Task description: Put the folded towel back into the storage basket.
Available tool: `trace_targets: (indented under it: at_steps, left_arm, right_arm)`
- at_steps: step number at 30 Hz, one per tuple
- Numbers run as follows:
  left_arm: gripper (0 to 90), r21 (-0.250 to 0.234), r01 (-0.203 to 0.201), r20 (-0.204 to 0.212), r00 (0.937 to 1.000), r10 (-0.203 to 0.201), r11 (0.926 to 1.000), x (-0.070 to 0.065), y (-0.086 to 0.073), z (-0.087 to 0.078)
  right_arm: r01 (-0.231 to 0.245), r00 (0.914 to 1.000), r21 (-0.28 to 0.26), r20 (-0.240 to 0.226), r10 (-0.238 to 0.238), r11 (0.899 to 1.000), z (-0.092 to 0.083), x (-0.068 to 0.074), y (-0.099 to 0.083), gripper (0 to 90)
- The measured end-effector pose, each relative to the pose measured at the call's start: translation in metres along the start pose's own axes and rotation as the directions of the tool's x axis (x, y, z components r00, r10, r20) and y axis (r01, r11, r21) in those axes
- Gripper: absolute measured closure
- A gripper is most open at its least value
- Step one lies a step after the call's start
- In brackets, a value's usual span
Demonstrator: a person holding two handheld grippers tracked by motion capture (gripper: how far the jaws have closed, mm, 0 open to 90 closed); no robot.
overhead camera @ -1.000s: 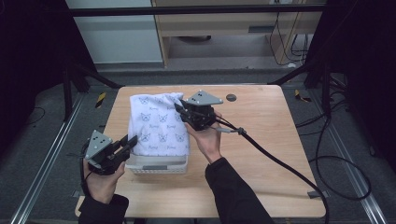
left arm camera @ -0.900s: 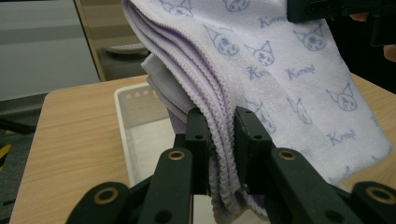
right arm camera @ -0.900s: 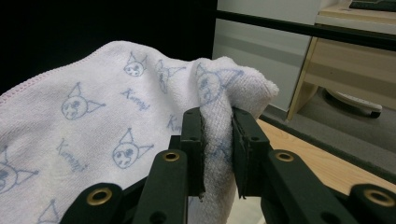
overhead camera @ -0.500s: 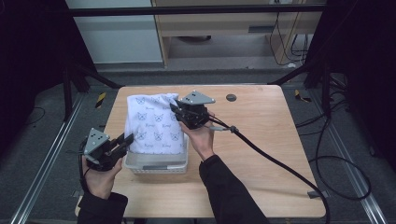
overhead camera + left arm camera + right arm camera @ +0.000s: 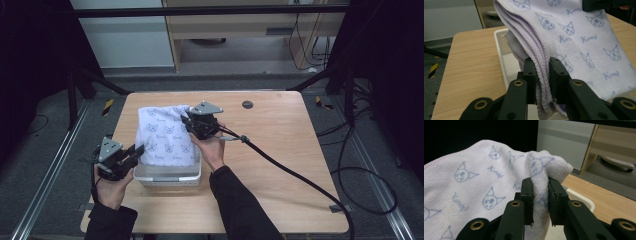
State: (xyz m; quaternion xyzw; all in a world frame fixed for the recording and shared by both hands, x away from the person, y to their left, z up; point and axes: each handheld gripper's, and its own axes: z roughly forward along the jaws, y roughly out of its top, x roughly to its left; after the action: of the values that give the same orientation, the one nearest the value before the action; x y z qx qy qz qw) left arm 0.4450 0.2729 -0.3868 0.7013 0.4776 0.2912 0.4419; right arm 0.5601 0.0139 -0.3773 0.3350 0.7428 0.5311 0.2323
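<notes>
Lilac towel (image 5: 165,135) hung folded over the tray (image 5: 167,176), both grippers (image 5: 131,152) (image 5: 186,120) clamping opposite edges to keep it taut for lowering.

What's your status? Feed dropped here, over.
Left gripper and right gripper both shut on towel. Towel over white bin. Nothing in the way.

The only writing I can read is on the towel (image 5: 584,32) clamped in my tongs: a small cursive word printed in blue again and again across the pale lilac cloth, each beside a little cat-eared face. It looks like "Kuromi", though the last letters are too soft to be sure of. In the high view the towel's (image 5: 165,135) print is too small to read.
</notes>
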Motion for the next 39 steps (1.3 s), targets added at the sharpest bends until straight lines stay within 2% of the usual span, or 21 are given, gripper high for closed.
trace_targets:
  at_steps: [8,19,39]
  left_arm:
    - [76.3,0.031,-0.007,-0.005,1.0000,0.007,0.9995,0.000,-0.006,0.009]
    - [76.2,0.076,-0.016,-0.008,0.9998,0.017,0.9970,0.000,-0.016,0.023]
    - [75.9,0.152,-0.024,-0.016,0.9995,0.027,0.9881,-0.001,-0.027,0.040]
  right_arm:
    - [0.008,0.9999,0.035,0.015,-0.009,0.999,0.008,0.000,-0.009,76.2]
    - [-0.007,0.9996,0.070,0.026,0.005,0.998,0.018,-0.003,-0.024,75.9]
    - [-0.011,0.9992,0.130,0.040,0.006,0.991,0.032,-0.005,-0.044,74.1]
